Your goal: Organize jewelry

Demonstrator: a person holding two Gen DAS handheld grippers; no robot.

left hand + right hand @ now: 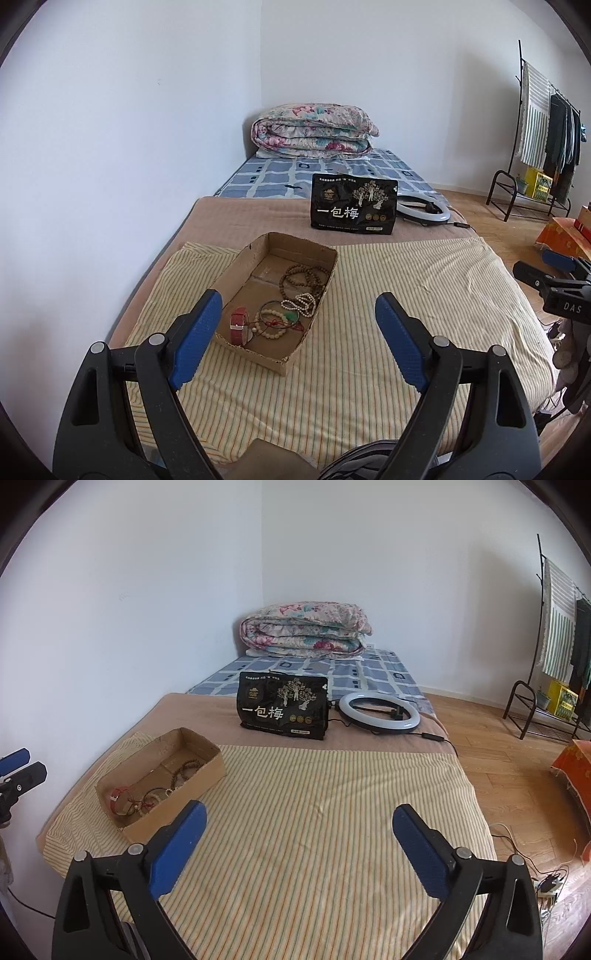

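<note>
You are looking into a corner where two plain white walls (147, 572) meet behind a bed (314, 812) that lies along the left wall. A yellow striped sheet (424, 295) covers its near end, a tan blanket (207, 716) the middle, and a blue checked sheet (266, 177) the far end, where a folded floral quilt (314, 129) rests. To your right, wooden plank flooring (491, 738) carries a black clothes rack (535, 140) hung with garments and a striped cloth. Even daylight fills the room; its source is not visible.
</note>
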